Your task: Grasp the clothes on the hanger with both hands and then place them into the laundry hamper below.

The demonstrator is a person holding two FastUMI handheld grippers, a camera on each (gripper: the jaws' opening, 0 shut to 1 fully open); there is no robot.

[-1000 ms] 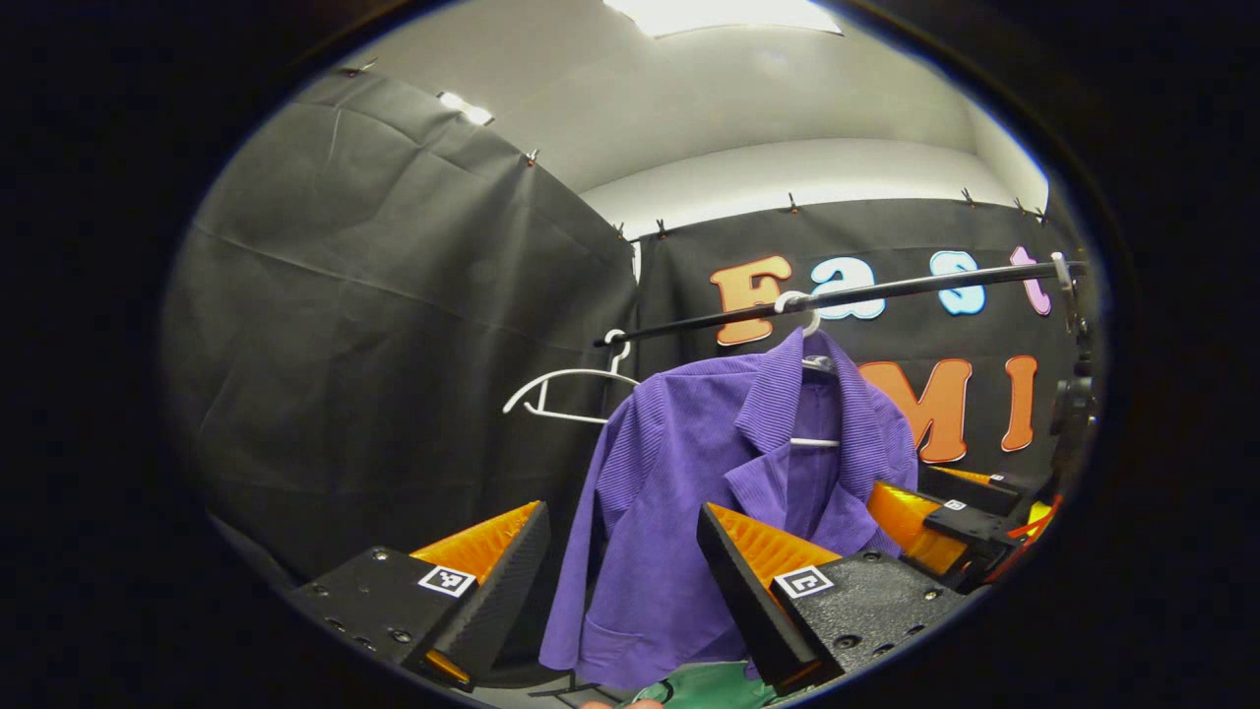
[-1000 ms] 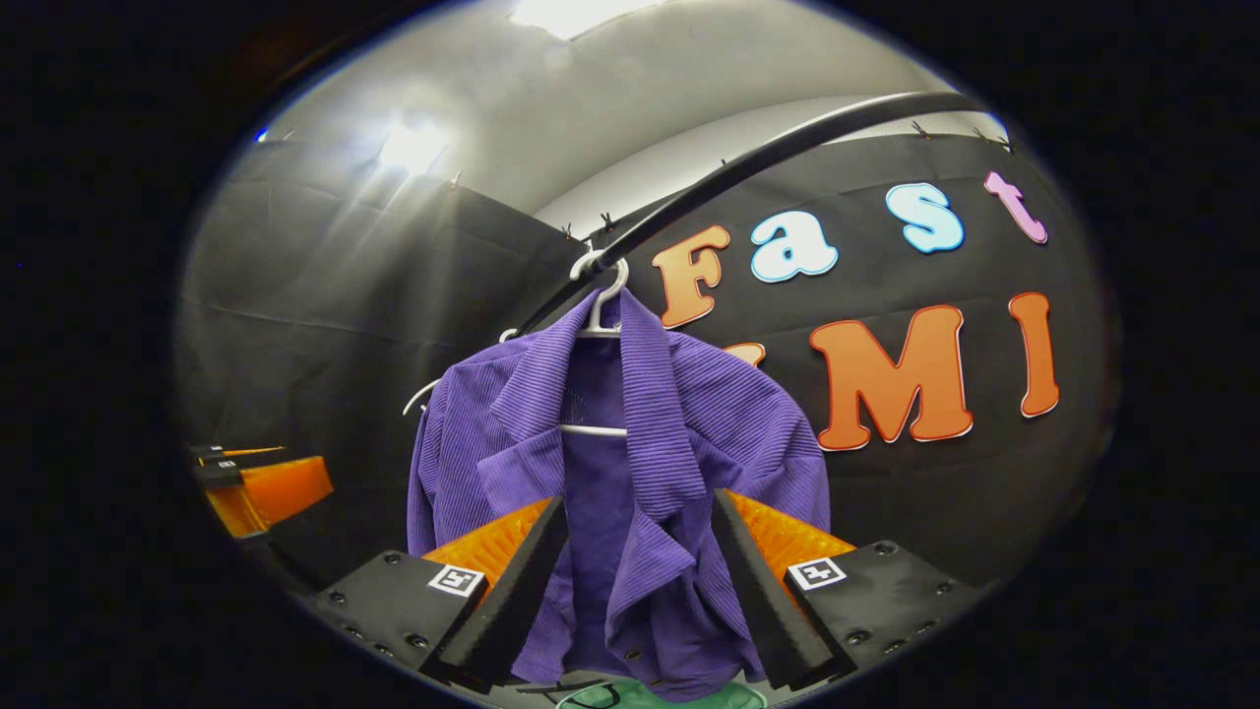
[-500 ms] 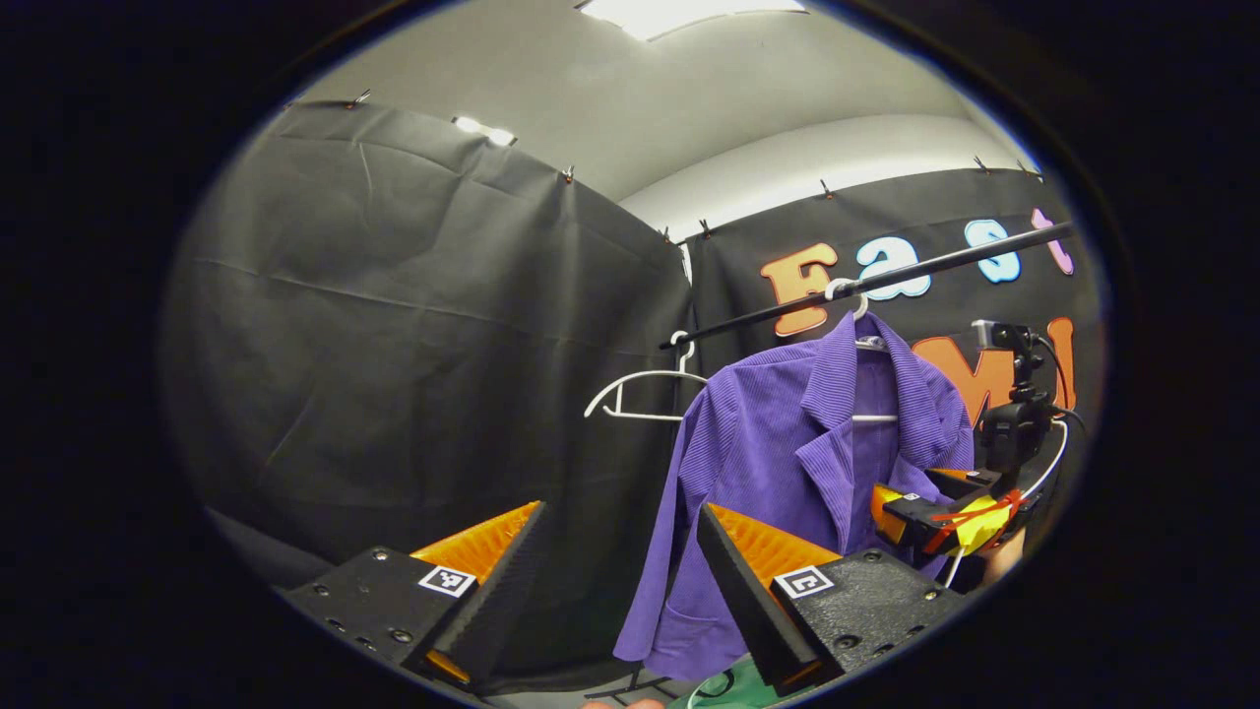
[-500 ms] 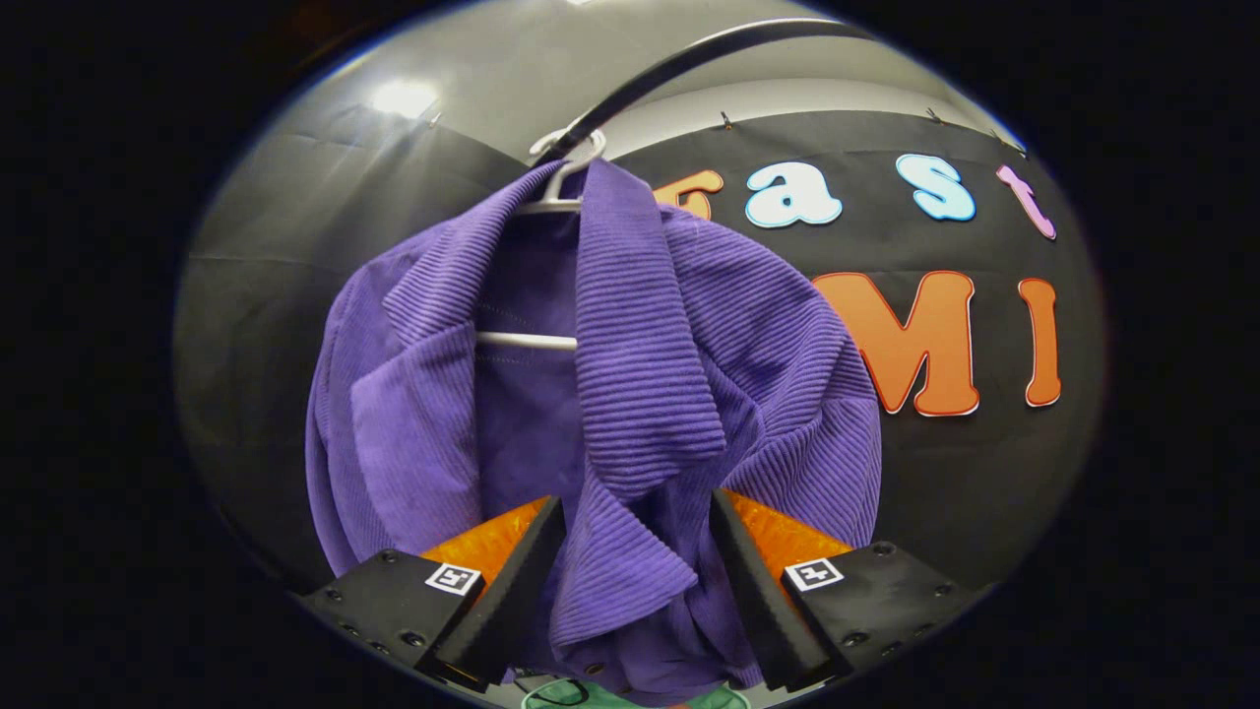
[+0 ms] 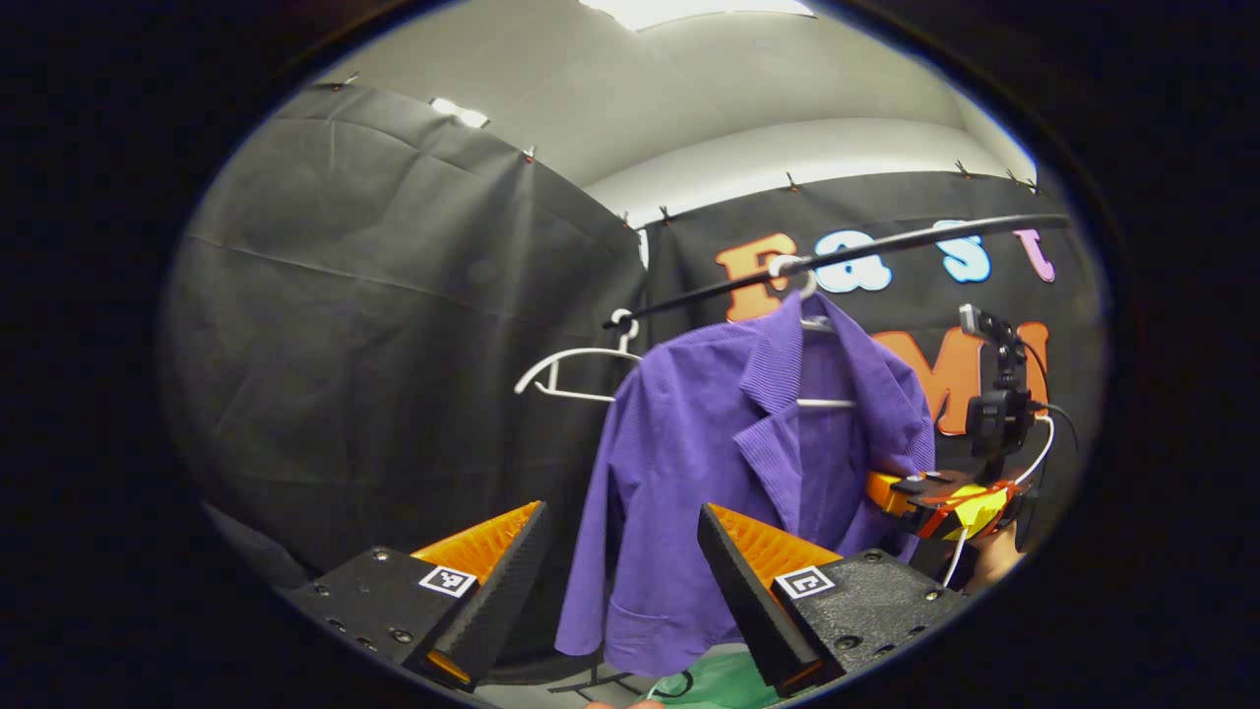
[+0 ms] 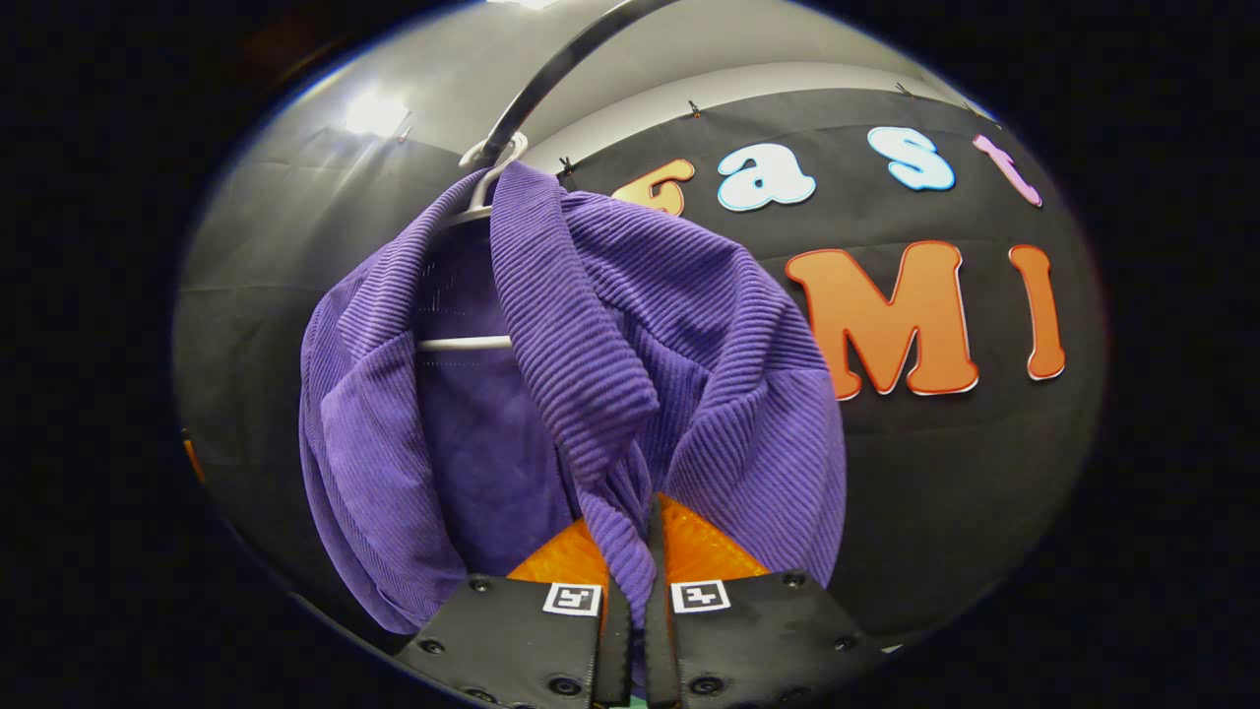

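Purple jacket point(image 6: 591, 325) lapel pinched between right hand-held gripper point(image 6: 630, 551) fingers.

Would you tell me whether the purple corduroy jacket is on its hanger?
On: purple corduroy jacket hangs from white hanger on the rail.

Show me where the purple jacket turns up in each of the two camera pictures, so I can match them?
Left gripper view: the purple jacket hangs right of centre, under the black rail, beyond that gripper's open fingers.
Right gripper view: the jacket is close up in the middle, its front edge pinched between the right gripper fingers.
Shared landmark: the white hanger hooked on the rail.
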